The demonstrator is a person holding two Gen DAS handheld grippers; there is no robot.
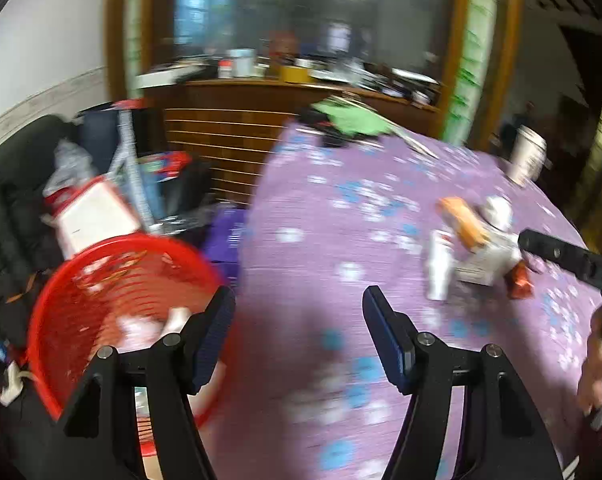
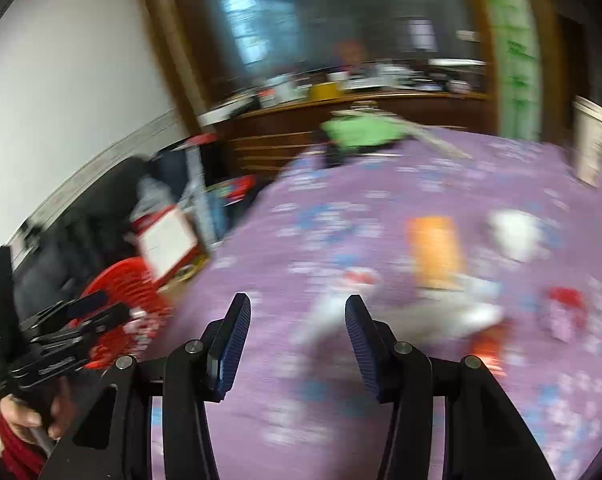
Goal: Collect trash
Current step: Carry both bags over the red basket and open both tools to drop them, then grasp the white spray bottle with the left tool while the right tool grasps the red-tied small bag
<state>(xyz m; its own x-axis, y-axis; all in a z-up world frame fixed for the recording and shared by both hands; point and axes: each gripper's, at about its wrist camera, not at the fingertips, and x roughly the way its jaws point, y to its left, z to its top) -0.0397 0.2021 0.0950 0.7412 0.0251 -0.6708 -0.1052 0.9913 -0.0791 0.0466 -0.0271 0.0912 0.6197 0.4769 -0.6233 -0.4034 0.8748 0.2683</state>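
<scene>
Table (image 2: pixel 381 184): the purple flowered cloth is spreading ahead of and under both pairs of fingers; both views are smearing with blur.
Red basket (image 1: pixel 113 280): it is sitting off the table's edge, just beyond and left of the left gripper's left finger, with some pale scraps already lying inside; from the right gripper it is lying far to the left.
Trash pile (image 2: pixel 433 280): an orange packet, white wrappers and small red pieces are clustering on the cloth, just ahead and slightly right of the right fingers; from the left fingers the pile (image 1: pixel 477 248) is lying well off to the right and farther ahead.
White wrapper (image 2: pixel 333 316): it is showing between the right fingertips and just beyond them, its long axis seeming to run diagonally, though blur is hiding its outline.
Right gripper (image 2: pixel 297 320): its fingers are standing wide apart, gripping nothing; it is the nearer one, so I judge the next pick is falling to it.
Left gripper (image 1: pixel 299 312): its fingers are spread wide and gripping nothing, hovering over the table's edge beside the basket.
</scene>
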